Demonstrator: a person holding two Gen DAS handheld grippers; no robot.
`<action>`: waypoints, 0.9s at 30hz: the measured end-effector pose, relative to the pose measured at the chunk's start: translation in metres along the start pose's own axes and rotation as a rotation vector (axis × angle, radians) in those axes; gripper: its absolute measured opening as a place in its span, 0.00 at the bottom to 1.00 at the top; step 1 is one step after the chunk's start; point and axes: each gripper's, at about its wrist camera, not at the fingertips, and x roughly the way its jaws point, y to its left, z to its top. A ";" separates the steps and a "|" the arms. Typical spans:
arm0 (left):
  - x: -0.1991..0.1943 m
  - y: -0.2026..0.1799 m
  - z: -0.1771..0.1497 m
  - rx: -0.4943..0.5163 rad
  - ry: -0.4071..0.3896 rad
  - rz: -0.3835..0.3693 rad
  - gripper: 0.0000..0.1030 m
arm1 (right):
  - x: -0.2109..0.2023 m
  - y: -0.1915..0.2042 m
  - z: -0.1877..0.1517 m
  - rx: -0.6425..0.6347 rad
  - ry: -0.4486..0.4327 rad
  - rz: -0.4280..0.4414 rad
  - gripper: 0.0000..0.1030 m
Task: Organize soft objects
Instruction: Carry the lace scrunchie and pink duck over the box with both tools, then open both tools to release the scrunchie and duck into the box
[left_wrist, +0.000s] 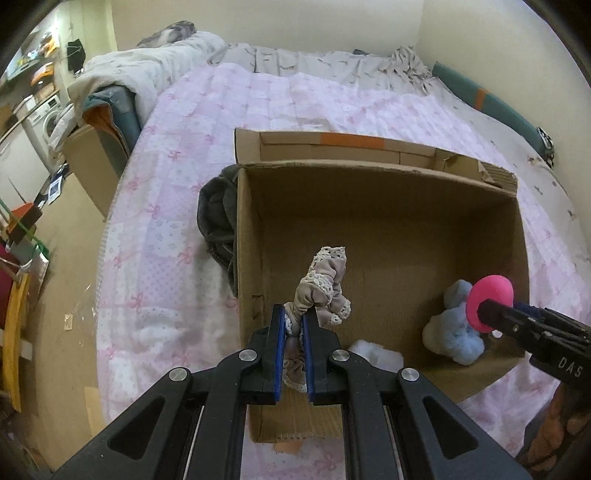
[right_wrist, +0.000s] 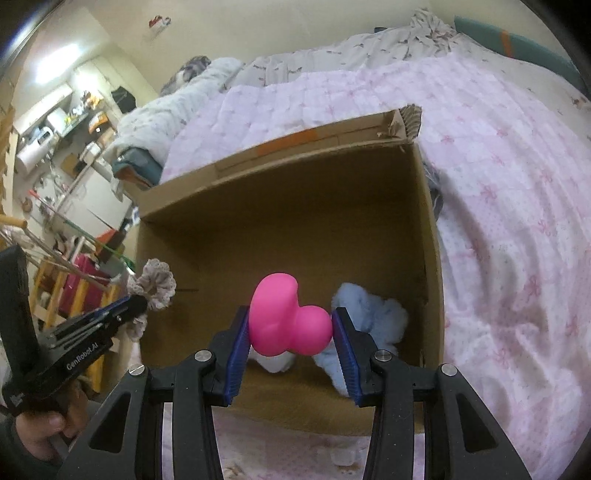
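An open cardboard box (left_wrist: 388, 229) sits on a bed under a pink quilt (left_wrist: 177, 155). Inside, toward 4 o'clock, lies a pale blue plush toy (left_wrist: 456, 332). Above the box, the right tool (right_wrist: 290, 325), tilted downward, is clamped on a pink rubbery toy (right_wrist: 280, 317); at its 9 o'clock the left tool (left_wrist: 293, 314), also angled down, is pinched nearly closed on a beige lace-trimmed scrunchie (left_wrist: 325, 284). A hand (right_wrist: 51, 424) grips the left tool's handle.
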 end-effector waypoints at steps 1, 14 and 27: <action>0.003 0.001 0.000 -0.010 0.009 -0.018 0.08 | 0.004 -0.001 -0.001 -0.001 0.007 -0.008 0.45; 0.019 0.002 -0.011 -0.055 0.057 -0.046 0.08 | 0.013 0.010 -0.004 -0.056 0.026 -0.031 0.45; 0.019 -0.011 -0.014 -0.014 0.069 -0.066 0.49 | 0.030 0.001 -0.009 0.002 0.123 -0.016 0.45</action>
